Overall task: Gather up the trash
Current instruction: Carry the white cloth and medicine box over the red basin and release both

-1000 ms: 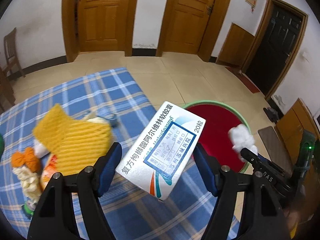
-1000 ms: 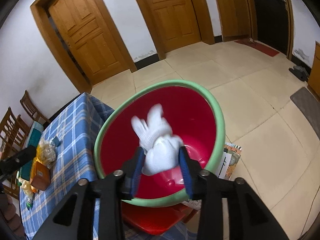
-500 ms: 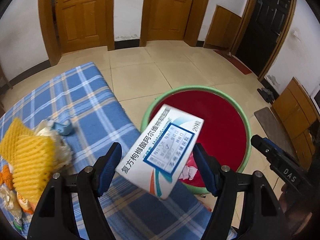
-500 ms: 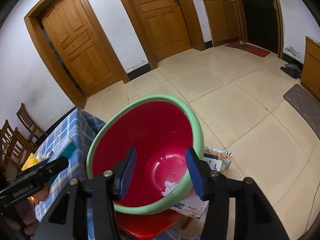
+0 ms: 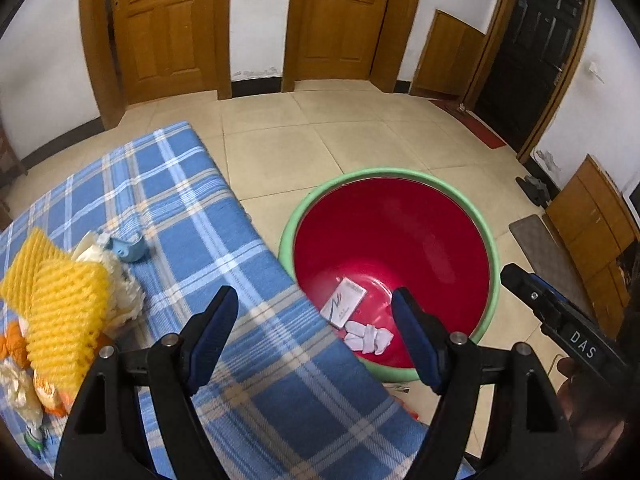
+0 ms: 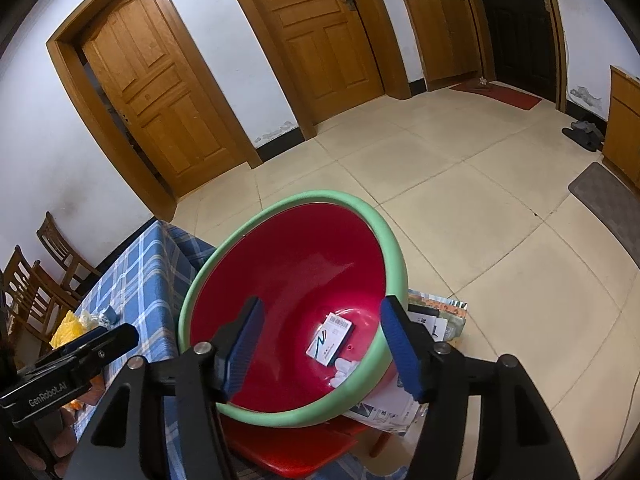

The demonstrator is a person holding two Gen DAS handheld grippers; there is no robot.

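A red basin with a green rim (image 5: 490, 248) (image 6: 394, 256) stands beside the blue checked table (image 5: 192, 216). In it lie a white medicine box (image 5: 343, 307) (image 6: 330, 342) and a white crumpled wad (image 5: 368, 338) (image 6: 344, 370). My left gripper (image 5: 316, 330) is open and empty above the table edge, next to the basin. My right gripper (image 6: 320, 346) is open and empty over the basin. On the table's left lie yellow foam netting (image 5: 60, 300), crumpled wrappers (image 5: 116, 280), a blue cap (image 5: 130, 246) and orange scraps (image 5: 12, 346).
The basin rests on a red stool (image 6: 296, 446) with papers (image 6: 432, 320) beside it. Tiled floor (image 6: 480, 220), wooden doors (image 5: 168, 28) and wooden chairs (image 6: 44, 264) surround the table. The right gripper's body (image 5: 560, 324) shows at the left view's right edge.
My left gripper opened and the medicine box dropped into the basin. A second ago my right gripper let go of the white wad, which now lies in the basin.
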